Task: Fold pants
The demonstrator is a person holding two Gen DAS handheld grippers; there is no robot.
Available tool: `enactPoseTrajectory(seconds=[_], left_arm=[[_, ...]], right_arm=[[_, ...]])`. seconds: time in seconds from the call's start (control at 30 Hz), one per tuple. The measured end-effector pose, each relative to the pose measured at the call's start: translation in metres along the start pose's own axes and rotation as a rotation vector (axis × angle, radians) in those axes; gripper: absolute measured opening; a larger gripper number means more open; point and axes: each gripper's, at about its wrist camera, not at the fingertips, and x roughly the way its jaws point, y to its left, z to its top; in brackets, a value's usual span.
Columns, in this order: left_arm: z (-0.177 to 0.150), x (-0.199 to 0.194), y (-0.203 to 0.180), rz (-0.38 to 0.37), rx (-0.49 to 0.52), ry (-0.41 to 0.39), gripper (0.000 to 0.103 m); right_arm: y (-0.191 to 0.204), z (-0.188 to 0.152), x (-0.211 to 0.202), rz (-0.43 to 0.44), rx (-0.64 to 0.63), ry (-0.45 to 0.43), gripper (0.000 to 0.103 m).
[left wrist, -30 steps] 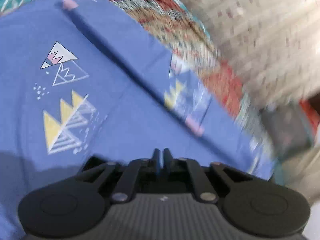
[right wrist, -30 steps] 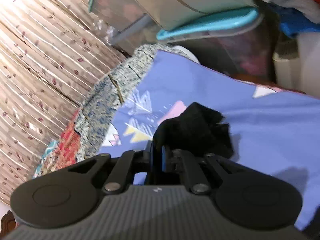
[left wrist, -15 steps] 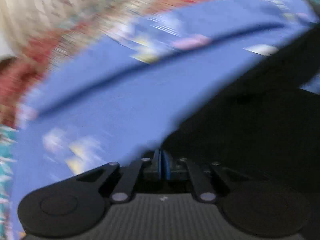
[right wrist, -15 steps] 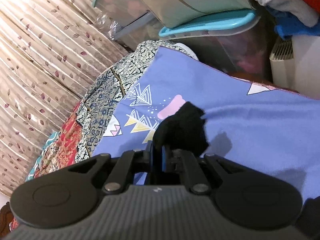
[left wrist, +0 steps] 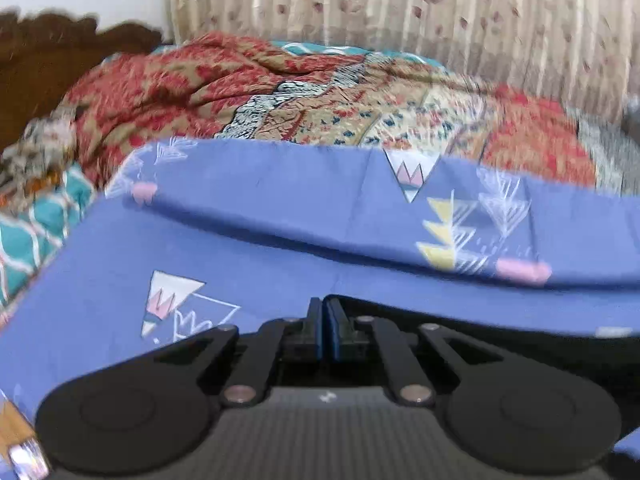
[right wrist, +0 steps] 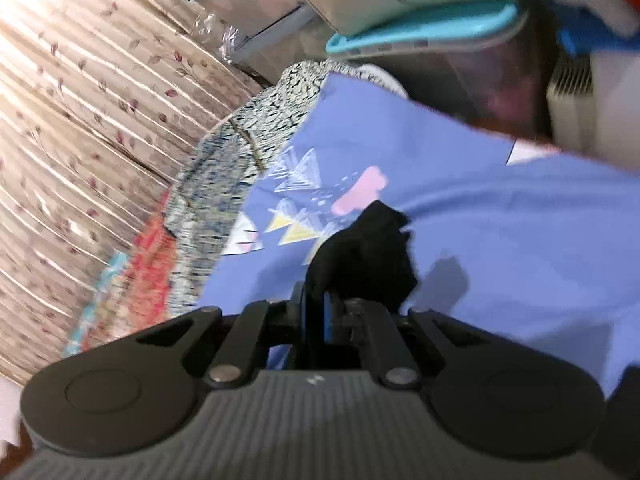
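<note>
The pants are black. In the right wrist view a bunched end of them [right wrist: 366,256] sticks up from my right gripper [right wrist: 314,300], which is shut on it above a blue patterned sheet [right wrist: 500,232]. In the left wrist view my left gripper [left wrist: 323,312] is shut just over the sheet [left wrist: 260,216]. A flat black strip of pants [left wrist: 460,320] runs from its right finger toward the right edge. Whether the left fingers pinch the cloth is hidden.
A red and beige patterned bedspread [left wrist: 280,92] lies bunched beyond the sheet, with a dark wooden headboard [left wrist: 48,52] at far left and a curtain [left wrist: 400,12] behind. In the right wrist view, plastic storage bins with a teal lid [right wrist: 420,24] stand past the bed.
The left gripper has swung round fast, from looking down at the sheet to facing the headboard and curtain, with black cloth now beside it. The right gripper keeps its hold on the pants and has tilted slightly.
</note>
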Motion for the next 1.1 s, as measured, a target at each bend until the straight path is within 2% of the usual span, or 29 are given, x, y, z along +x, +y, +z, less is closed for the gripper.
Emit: enactPoseTrajectory(seconds=[0.1, 0.17, 0.23, 0.33, 0.43, 0.47, 0.5, 0.57, 0.6, 0.63, 0.7, 0.73, 0.8, 0.87, 0.93, 1.0, 1.07, 1.1], left_arm=[[0.013, -0.029, 0.019, -0.029, -0.071, -0.055, 0.004], [0.011, -0.053, 0.031, -0.071, -0.065, -0.088, 0.004], [0.001, -0.079, 0.042, -0.109, -0.032, -0.112, 0.004], [-0.041, -0.112, 0.06, -0.161, 0.033, -0.103, 0.004], [-0.095, -0.125, 0.076, -0.193, 0.072, -0.026, 0.004], [-0.117, -0.127, 0.079, -0.192, 0.093, 0.003, 0.004], [-0.137, -0.128, 0.08, -0.19, 0.107, 0.039, 0.005], [-0.183, -0.122, 0.083, -0.17, 0.14, 0.168, 0.008], [-0.199, -0.121, 0.086, -0.152, 0.138, 0.222, 0.008], [-0.209, -0.12, 0.092, -0.147, 0.118, 0.268, 0.008], [-0.215, -0.128, 0.12, -0.168, -0.024, 0.306, 0.008], [-0.212, -0.133, 0.137, -0.183, -0.115, 0.295, 0.008], [-0.2, -0.14, 0.164, -0.186, -0.248, 0.254, 0.014], [-0.187, -0.138, 0.173, -0.164, -0.283, 0.234, 0.015], [-0.174, -0.13, 0.168, -0.182, -0.286, 0.237, 0.02], [-0.168, -0.115, 0.153, -0.221, -0.293, 0.259, 0.052], [-0.169, -0.106, 0.136, -0.228, -0.28, 0.267, 0.061], [-0.17, -0.099, 0.125, -0.238, -0.26, 0.277, 0.062]], right_arm=[[0.015, 0.005, -0.029, 0.08, -0.031, -0.029, 0.011], [0.016, 0.008, -0.062, 0.142, -0.054, -0.055, 0.011], [0.007, 0.005, -0.099, 0.18, -0.081, -0.084, 0.011], [-0.038, -0.012, -0.148, 0.176, -0.089, -0.091, 0.011], [-0.114, -0.047, -0.183, 0.107, -0.034, -0.063, 0.011], [-0.143, -0.064, -0.189, 0.057, -0.034, -0.047, 0.012], [-0.17, -0.082, -0.189, -0.028, -0.033, -0.018, 0.015], [-0.225, -0.116, -0.182, -0.252, 0.003, 0.086, 0.02], [-0.25, -0.128, -0.185, -0.315, 0.055, 0.101, 0.02], [-0.27, -0.137, -0.193, -0.334, 0.121, 0.086, 0.02], [-0.292, -0.147, -0.218, -0.255, 0.244, 0.002, 0.02], [-0.295, -0.149, -0.226, -0.229, 0.265, -0.028, 0.02], [-0.285, -0.143, -0.232, -0.21, 0.228, -0.05, 0.021], [-0.271, -0.134, -0.23, -0.18, 0.17, -0.06, 0.025], [-0.251, -0.128, -0.221, -0.121, 0.129, -0.062, 0.038], [-0.232, -0.125, -0.205, -0.063, 0.088, -0.036, 0.04], [-0.206, -0.129, -0.182, -0.015, 0.028, 0.005, 0.04], [-0.194, -0.131, -0.172, -0.001, -0.01, 0.026, 0.04]])
